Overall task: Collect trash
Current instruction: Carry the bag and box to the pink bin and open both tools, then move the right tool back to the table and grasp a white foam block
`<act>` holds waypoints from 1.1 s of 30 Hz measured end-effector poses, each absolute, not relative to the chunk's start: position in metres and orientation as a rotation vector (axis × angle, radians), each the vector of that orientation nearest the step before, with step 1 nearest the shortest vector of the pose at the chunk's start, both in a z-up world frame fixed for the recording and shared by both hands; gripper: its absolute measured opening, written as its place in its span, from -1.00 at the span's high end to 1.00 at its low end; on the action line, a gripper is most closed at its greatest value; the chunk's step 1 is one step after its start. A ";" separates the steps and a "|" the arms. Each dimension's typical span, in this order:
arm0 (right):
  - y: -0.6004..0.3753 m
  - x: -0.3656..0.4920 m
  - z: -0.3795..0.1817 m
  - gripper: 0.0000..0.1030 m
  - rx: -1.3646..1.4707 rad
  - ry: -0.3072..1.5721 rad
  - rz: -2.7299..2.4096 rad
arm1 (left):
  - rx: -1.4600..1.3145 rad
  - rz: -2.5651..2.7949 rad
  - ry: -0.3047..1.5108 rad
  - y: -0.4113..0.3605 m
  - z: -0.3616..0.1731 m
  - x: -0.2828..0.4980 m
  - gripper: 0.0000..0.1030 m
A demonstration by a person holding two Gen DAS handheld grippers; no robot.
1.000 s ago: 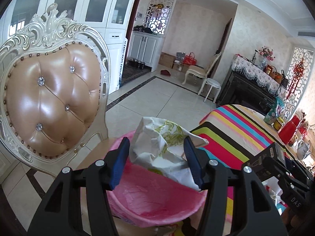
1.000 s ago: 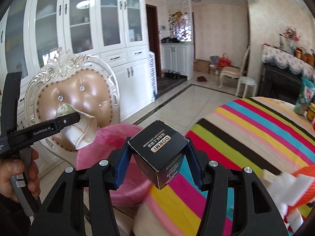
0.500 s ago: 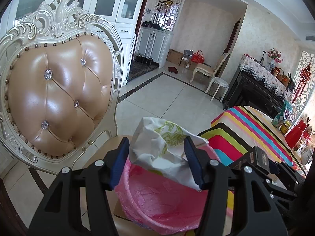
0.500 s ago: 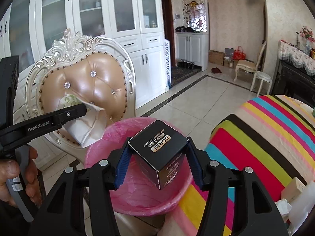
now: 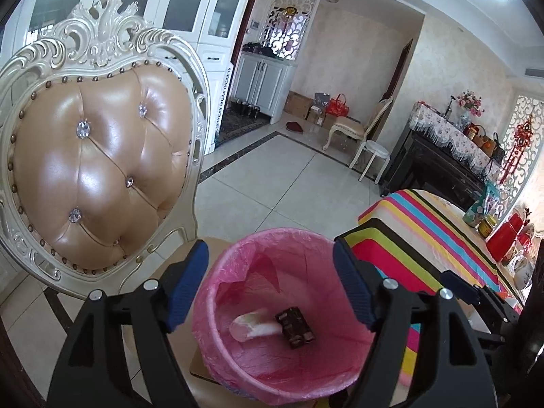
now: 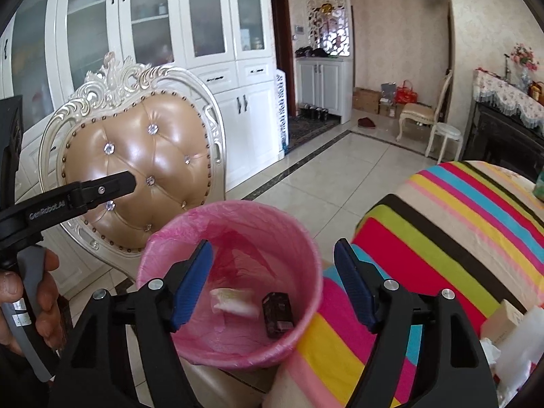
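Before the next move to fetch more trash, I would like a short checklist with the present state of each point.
1. Left gripper empty, jaws opening: ok.
2. Right gripper empty, jaws opening: ok.
3. Crumpled paper lies inside the pink bin: ok.
4. Black box lies inside the bin beside the paper: ok.
5. Bin stands upright on the chair: ok.
6. More trash left on the striped table: cannot tell; only its near edge shows.

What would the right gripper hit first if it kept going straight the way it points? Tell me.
Probably the inside of the pink-lined bin. The right gripper, jaws opening and empty, aims into its mouth; along that line lie the crumpled wrapper and dark box at the bottom. Depth is unclear, so which comes first is uncertain.
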State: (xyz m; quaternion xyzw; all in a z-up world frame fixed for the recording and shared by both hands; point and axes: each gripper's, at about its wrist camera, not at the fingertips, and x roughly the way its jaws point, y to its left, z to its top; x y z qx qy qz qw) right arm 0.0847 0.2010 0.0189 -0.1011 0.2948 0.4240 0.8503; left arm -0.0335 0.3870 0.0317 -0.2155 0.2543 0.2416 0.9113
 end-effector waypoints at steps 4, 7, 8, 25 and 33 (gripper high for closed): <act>0.172 0.081 0.026 -0.42 -0.193 0.590 0.852 | -0.414 0.465 0.490 0.363 0.035 -0.040 -0.42; 0.145 0.079 0.029 -0.45 -0.179 0.574 0.814 | -0.418 0.431 0.479 0.345 0.036 -0.039 -0.42; 0.136 0.079 0.030 -0.47 -0.173 0.570 0.802 | -0.420 0.420 0.475 0.340 0.037 -0.038 -0.42; -0.040 0.081 0.004 -0.55 -0.097 0.578 0.521 | -0.374 0.214 0.526 0.223 0.014 0.000 -0.42; -0.108 0.082 -0.021 -0.57 -0.070 0.621 0.415 | -0.337 0.123 0.580 0.166 -0.003 0.013 -0.42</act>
